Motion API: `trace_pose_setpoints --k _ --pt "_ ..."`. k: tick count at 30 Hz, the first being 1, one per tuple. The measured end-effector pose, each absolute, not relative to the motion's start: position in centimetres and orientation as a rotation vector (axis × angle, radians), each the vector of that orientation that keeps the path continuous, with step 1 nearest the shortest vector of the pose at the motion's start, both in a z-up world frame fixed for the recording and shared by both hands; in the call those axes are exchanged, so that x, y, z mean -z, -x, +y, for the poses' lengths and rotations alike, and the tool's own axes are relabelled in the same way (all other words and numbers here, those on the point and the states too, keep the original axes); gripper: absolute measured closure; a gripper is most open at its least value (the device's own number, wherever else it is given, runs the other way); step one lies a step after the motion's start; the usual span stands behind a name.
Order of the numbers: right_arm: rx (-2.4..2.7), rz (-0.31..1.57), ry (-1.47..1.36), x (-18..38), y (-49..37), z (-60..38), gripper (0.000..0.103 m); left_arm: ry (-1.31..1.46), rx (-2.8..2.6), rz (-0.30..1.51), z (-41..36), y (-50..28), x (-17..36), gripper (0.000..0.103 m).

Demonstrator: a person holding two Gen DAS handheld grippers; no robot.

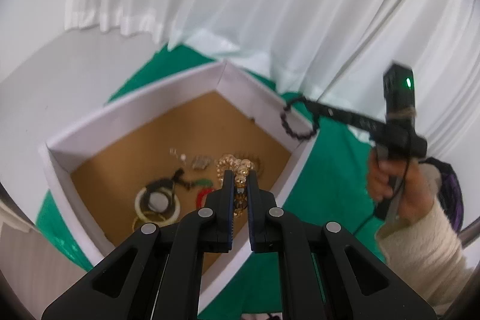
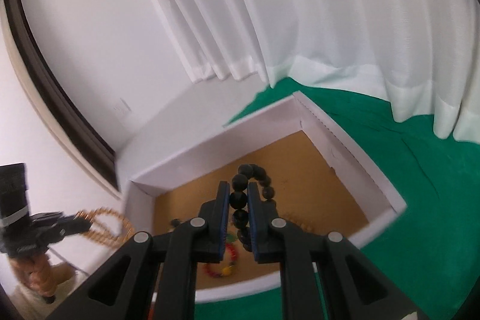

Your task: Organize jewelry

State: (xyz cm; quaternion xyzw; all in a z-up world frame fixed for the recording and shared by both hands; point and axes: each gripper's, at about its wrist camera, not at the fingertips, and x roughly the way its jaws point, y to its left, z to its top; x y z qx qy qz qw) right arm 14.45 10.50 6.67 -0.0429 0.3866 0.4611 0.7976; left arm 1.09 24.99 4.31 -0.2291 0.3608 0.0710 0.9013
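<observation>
Black bead bracelet (image 2: 240,200), lengthwise in right claw (image 2: 239,194)

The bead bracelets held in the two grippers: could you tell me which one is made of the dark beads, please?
The black bead bracelet in the right gripper. The left gripper holds the golden amber bracelet, whose beads are smaller and translucent.

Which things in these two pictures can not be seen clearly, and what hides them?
- Left wrist view: small pale pieces on the brown floor of the white cardboard box are too small and blurred to name.
- Left wrist view: the left tongs cover part of the amber bead bracelet.
- Right wrist view: the right tongs hide most of the multicoloured bead string, under the black bead bracelet.
</observation>
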Motion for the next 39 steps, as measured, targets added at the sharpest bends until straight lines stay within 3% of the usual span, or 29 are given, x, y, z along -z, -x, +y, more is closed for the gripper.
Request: trace_pose_setpoints --k 13,15,16,17,19,23,26,39 --pt "-0.827 0.889 0.378 2.1 -19.0 18.2 0.089 0.432 -0.194 0.883 24.0 -5.7 3.2 0.096" --pt "-0.831 0.895 0.389 2.8 -18.7 19.0 0.086 0.397 -0.246 0.877 23.7 -5.8 3.3 0.08" --pt "-0.838 0.897 0.382 2.9 -18.4 19.2 0.078 0.379 -0.276 0.871 23.5 -5.7 3.2 0.058" --pt "-0.845 0.898 0.372 2.9 -18.1 19.2 0.058 0.366 -0.303 0.863 23.4 -5.6 3.1 0.034" --pt "-0.85 0.888 0.351 2.4 -17.2 18.9 0.033 0.313 -0.389 0.834 23.1 -5.3 2.8 0.018" --pt "-0.822 0.849 0.372 1.2 -15.1 17.9 0.031 0.237 -0.496 0.817 22.5 -5.1 2.6 0.007" --pt "-0.8 0.819 0.391 0.4 -13.6 16.9 0.026 0.214 -0.54 0.804 22.3 -4.8 2.3 0.005" --pt "-0.759 0.749 0.425 -1.1 -9.6 14.8 0.025 0.168 -0.692 0.752 22.3 -4.0 0.9 0.001"
